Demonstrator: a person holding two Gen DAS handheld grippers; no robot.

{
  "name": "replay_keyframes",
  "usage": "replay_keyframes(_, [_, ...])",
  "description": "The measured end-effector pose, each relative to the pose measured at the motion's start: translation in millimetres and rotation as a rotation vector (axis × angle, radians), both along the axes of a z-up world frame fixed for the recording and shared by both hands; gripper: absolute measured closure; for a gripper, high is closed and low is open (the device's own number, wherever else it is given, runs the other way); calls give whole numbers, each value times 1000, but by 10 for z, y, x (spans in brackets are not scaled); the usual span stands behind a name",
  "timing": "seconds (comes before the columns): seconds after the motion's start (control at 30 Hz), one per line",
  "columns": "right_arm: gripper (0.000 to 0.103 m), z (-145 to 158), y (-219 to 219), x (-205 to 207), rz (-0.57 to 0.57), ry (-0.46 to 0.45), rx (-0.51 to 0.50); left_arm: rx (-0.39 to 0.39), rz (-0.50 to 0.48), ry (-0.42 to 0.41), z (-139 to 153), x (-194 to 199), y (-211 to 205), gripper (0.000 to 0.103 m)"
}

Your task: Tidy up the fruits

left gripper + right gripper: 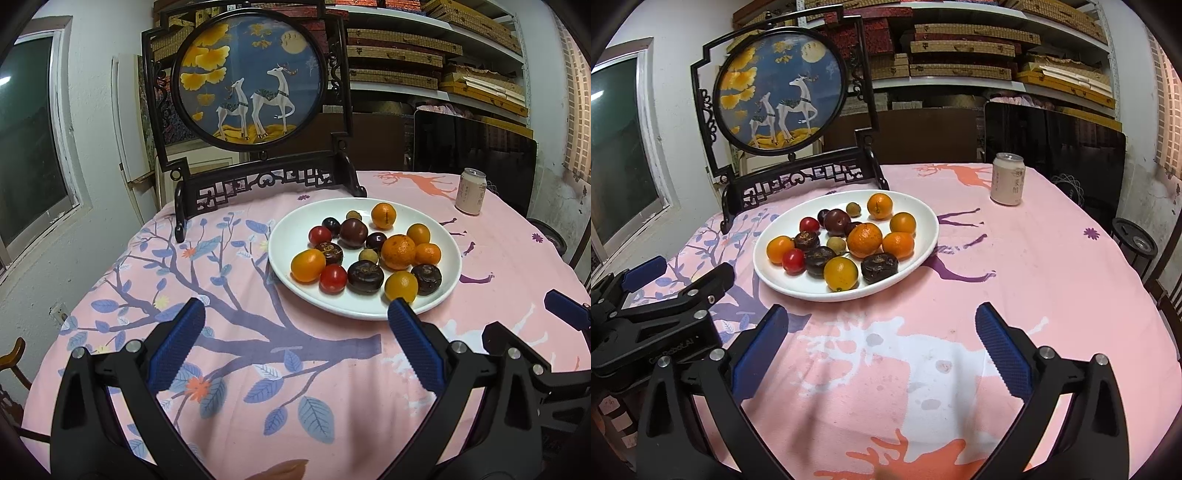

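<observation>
A white plate (288,273) (923,236) on the pink tablecloth holds several fruits: oranges such as the big one (398,252) (864,240), red tomatoes (333,278) (793,260), dark plums (353,232) (836,221), dark brown round fruits (365,276) (879,267) and small tan longans (368,256). My left gripper (295,310) is open and empty, just in front of the plate's near rim. My right gripper (881,317) is open and empty, in front of and to the right of the plate. Each gripper shows at the edge of the other's view.
A black framed deer screen (255,77) (783,88) stands behind the plate. A pale drink can (470,191) (1007,179) stands at the back right. A dark panel (1052,147) leans behind the table. Shelves with boxes fill the back wall.
</observation>
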State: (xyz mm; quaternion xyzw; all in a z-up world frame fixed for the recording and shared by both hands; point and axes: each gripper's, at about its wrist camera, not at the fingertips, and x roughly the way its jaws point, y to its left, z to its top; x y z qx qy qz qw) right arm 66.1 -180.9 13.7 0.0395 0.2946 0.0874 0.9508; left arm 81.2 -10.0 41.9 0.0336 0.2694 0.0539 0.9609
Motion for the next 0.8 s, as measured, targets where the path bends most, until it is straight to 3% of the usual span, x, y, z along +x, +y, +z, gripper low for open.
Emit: replay_keyframes(0.8, [1,-26,-16,19,-6,26,15,-13,-6,22,-35,24,-12,2])
